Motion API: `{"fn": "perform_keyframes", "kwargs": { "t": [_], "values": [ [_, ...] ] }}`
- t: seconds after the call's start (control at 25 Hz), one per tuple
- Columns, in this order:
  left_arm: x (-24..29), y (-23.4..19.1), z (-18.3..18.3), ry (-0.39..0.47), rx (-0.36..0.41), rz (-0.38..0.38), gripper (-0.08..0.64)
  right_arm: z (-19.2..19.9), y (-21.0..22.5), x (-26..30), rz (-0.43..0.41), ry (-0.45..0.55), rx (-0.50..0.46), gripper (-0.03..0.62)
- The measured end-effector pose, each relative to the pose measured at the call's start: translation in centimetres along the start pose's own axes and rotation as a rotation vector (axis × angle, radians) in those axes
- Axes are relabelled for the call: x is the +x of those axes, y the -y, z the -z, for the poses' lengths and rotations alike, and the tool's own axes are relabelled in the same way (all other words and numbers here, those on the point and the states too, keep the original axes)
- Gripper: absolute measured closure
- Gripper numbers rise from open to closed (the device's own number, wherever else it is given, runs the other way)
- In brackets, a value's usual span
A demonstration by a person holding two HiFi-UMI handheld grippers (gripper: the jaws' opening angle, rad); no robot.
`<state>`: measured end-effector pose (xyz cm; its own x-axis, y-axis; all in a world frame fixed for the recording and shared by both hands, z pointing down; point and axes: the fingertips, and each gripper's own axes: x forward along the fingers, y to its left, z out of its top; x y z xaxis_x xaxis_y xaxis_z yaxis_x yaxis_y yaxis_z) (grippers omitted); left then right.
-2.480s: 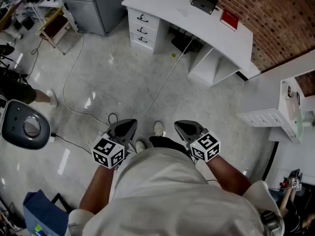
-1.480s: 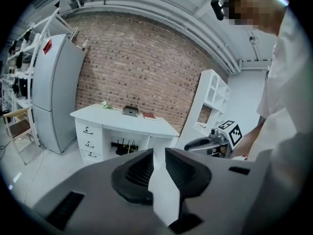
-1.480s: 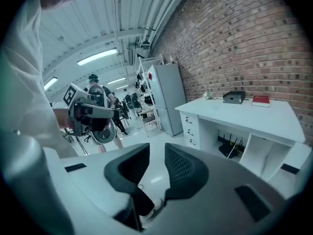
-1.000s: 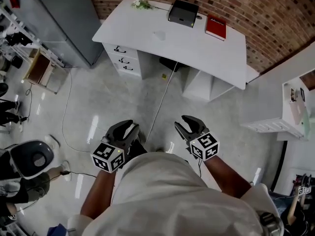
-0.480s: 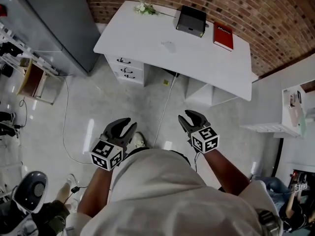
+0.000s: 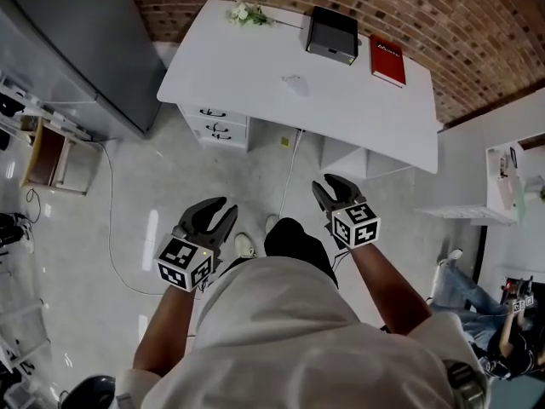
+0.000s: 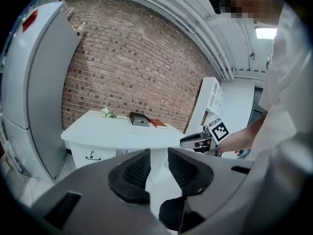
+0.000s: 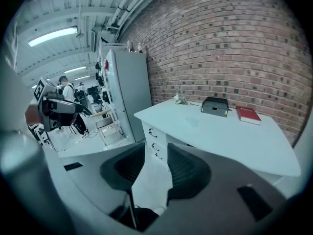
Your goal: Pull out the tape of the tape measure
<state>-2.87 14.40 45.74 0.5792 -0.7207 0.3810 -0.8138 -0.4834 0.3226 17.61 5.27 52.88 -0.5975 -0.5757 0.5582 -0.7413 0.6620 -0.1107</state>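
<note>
Clutter on the white desk (image 6: pixel 255 66) is sparse. A small pale lump (image 6: pixel 294 83) sits near the desk's middle and is the only likely tape measure, but it is too small and too close in colour to the top to tell. It looks roundish and low and shows no drawn-out tape. Its long axis and the way it points cannot be read. In the right gripper view it is only a faint smudge (image 8: pixel 193 123).

Along the desk's far edge, against the brick wall (image 6: pixel 477 24), lie a sprig of white flowers (image 6: pixel 247 12), a black box (image 6: pixel 332 32) and a red book (image 6: pixel 387 60). All three are well apart from the lump.

The left gripper (image 6: pixel 217 214) and right gripper (image 6: pixel 330 191) hang over the floor in front of the desk, well short of it. Each has its jaws parted with nothing between them.

Half a second ago the desk stood a little lower in the head view. Two and a half seconds ago it lay skewed off to the upper right. It is now squarer ahead. The grippers keep much the same places and the same gap. The grey cabinet (image 6: pixel 68 49) fills more of the upper left than before.
</note>
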Motion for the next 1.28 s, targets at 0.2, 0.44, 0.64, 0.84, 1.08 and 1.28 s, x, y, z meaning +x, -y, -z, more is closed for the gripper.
{"fn": "perform_keyframes", "kwargs": {
  "t": [0.2, 0.44, 0.64, 0.84, 1.08, 1.28],
  "values": [
    [1.9, -2.2, -1.2, 0.000, -0.011, -0.004, 0.451, -1.2, 2.7, 3.9, 0.015, -0.010, 0.004, 0.451],
    [5.3, -5.6, -3.6, -0.017, -0.012, -0.037, 0.451, -2.7, 7.0, 9.9, 0.015, -0.020, -0.003, 0.451],
    [8.9, -7.9, -6.6, -0.060, 0.010, -0.046, 0.451, -4.4, 11.2, 14.8, 0.021, -0.047, 0.006, 0.451],
    [12.5, -9.8, -9.0, -0.067, -0.004, -0.066, 0.451, -5.0, 15.0, 19.4, 0.033, -0.080, 0.025, 0.450],
    [15.7, -11.1, -10.7, -0.097, -0.003, -0.080, 0.451, -4.7, 18.0, 24.6, 0.034, -0.130, 0.016, 0.449],
    [17.9, -12.0, -12.0, -0.113, -0.011, -0.105, 0.451, -4.5, 19.7, 28.1, 0.016, -0.147, 0.027, 0.431]
  ]
}}
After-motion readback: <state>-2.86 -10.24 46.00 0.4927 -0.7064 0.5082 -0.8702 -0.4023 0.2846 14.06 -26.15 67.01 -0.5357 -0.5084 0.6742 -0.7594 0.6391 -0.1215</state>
